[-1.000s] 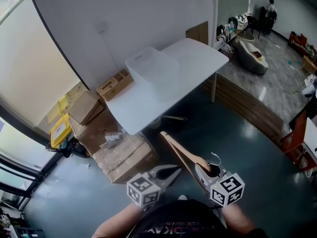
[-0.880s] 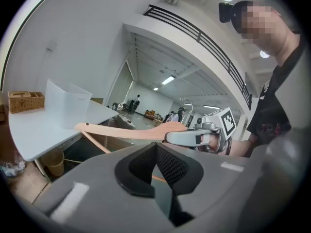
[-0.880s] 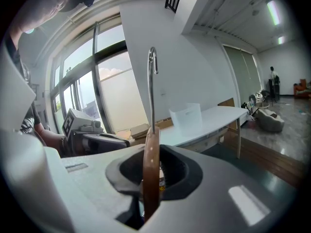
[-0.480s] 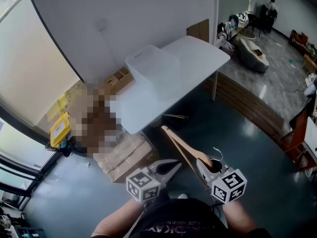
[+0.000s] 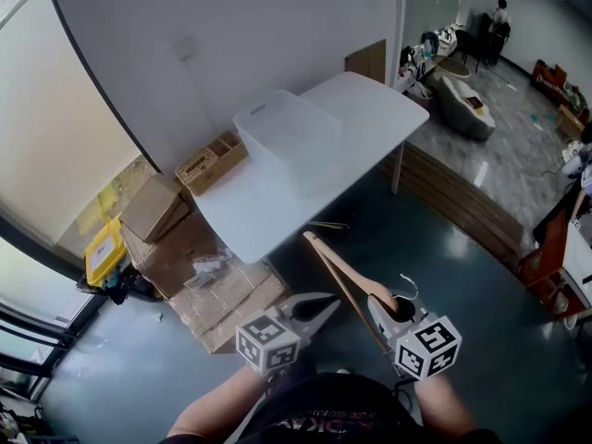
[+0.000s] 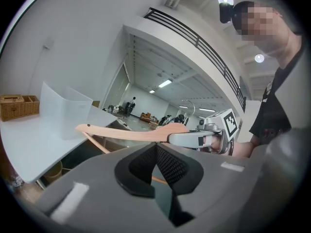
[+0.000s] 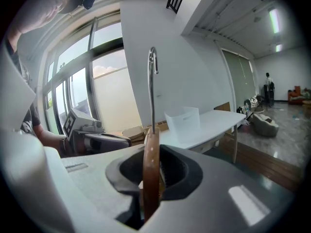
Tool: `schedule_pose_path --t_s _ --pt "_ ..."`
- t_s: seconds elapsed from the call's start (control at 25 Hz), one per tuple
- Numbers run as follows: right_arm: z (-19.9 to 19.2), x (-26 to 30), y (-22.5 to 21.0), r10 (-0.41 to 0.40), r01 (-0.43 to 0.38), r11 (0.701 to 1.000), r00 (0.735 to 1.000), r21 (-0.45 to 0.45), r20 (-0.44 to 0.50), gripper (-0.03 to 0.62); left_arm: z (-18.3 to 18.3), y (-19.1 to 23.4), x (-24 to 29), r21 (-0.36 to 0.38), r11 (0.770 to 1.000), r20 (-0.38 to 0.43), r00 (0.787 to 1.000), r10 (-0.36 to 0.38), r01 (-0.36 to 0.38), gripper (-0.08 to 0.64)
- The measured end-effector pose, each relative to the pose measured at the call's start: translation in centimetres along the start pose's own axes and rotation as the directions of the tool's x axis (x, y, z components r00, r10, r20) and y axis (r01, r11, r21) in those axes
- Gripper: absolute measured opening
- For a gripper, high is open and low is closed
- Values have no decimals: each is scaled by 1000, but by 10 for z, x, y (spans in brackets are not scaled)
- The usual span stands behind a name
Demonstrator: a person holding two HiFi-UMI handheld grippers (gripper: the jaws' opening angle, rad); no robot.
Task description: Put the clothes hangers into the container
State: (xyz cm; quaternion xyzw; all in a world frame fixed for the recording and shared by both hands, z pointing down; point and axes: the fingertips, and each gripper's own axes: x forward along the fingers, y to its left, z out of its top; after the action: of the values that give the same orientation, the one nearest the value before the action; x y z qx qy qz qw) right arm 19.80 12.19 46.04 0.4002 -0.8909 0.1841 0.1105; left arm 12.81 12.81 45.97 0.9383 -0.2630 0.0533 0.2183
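Observation:
A wooden clothes hanger (image 5: 344, 274) with a metal hook (image 7: 152, 81) is clamped at its middle in my right gripper (image 5: 377, 307), which is shut on it low in the head view; one arm points toward the table. My left gripper (image 5: 326, 309) hangs beside it on the left, shut and empty, its pads meeting (image 6: 156, 152). The translucent white container (image 5: 282, 132) stands on the white table (image 5: 370, 100) ahead, well beyond both grippers. In the left gripper view the hanger (image 6: 131, 133) crosses in front with the right gripper (image 6: 194, 139) on it.
Cardboard boxes (image 5: 227, 294) are piled on the floor left of the table's near corner. A wicker basket (image 5: 211, 160) sits by the wall. A low wooden ledge (image 5: 462, 202) runs along the right. A person (image 5: 500, 12) stands far back.
Both grippers and the hanger stay almost where they were. The head view has shifted slightly, so the table sits a little lower and nearer in the picture.

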Motion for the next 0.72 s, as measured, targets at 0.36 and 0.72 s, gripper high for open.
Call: schedule_pose_path --t_s 0.36,0.72 --pt "34 61 5 -13 13 1000 1000 -9 -6 57 36 63 -18 -1 1000 21 1000 1 -1 6" --pt "64 133 4 -2 1 999 1000 -35 -17 57 60 132 -29 -6 1000 28 1000 2 -2 6"
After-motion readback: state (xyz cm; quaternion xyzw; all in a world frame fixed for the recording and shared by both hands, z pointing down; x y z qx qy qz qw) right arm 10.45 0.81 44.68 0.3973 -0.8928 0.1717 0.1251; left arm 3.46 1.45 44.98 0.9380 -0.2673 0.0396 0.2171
